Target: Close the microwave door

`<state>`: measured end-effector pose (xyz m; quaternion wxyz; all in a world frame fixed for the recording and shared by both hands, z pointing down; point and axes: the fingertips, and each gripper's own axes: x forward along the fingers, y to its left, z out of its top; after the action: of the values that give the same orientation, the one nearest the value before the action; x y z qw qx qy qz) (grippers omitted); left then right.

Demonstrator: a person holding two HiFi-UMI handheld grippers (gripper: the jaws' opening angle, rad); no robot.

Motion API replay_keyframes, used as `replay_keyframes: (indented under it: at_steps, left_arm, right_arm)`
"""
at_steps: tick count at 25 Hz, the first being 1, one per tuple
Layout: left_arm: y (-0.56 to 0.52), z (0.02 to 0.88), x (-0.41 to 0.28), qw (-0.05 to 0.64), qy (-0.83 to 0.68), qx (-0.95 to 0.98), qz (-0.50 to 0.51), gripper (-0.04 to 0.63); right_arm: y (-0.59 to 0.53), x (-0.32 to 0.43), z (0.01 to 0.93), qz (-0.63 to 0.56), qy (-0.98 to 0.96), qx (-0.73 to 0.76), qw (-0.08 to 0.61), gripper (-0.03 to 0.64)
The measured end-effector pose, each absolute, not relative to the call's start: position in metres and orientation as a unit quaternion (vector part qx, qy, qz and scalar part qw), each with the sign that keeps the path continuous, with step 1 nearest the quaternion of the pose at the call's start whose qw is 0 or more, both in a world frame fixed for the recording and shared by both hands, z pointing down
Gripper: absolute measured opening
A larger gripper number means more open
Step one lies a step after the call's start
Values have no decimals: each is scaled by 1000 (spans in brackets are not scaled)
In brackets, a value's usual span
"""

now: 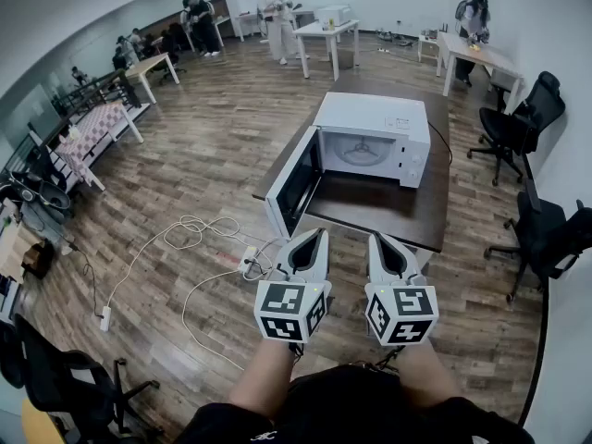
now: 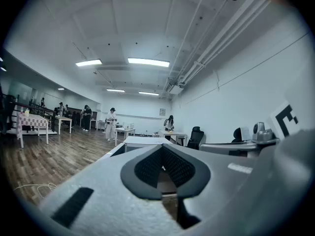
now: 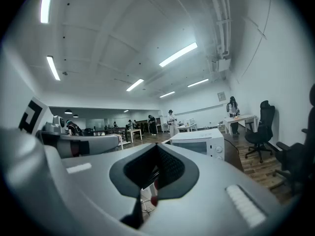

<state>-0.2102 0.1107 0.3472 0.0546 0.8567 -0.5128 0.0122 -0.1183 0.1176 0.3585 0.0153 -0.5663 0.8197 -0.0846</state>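
Observation:
A white microwave stands on a dark brown table. Its door hangs wide open to the left, past the table's left edge, and the cavity is lit. Both grippers are held level in front of the table's near edge, side by side, short of the microwave. The left gripper is shut and holds nothing, its tip close to the door's lower corner. The right gripper looks shut and empty too. The left gripper view shows the left gripper with the microwave's top just beyond. The right gripper view shows the right gripper and the microwave.
White cables and a power strip lie on the wooden floor to the left of the table. Black office chairs stand on the right, another one nearer. Further white tables and several people are at the back of the room.

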Motion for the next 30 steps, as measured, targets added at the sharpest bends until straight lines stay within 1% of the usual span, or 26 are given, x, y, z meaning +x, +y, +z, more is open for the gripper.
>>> replay_keyframes:
  at_steps: [8,18,30]
  left_arm:
    - [101,354,-210,57,-522,851,19,11]
    - [97,360,-210,63,-540,839,23,11]
    - [72,370,-217,65,-548,833,31,11]
  right_arm:
    - [108,-124,364,-96,835,-542,14,8]
    - [99,-110,366,-102,834,-542,15,8]
    - [75,-112,380,-105,837,-537,-2,8]
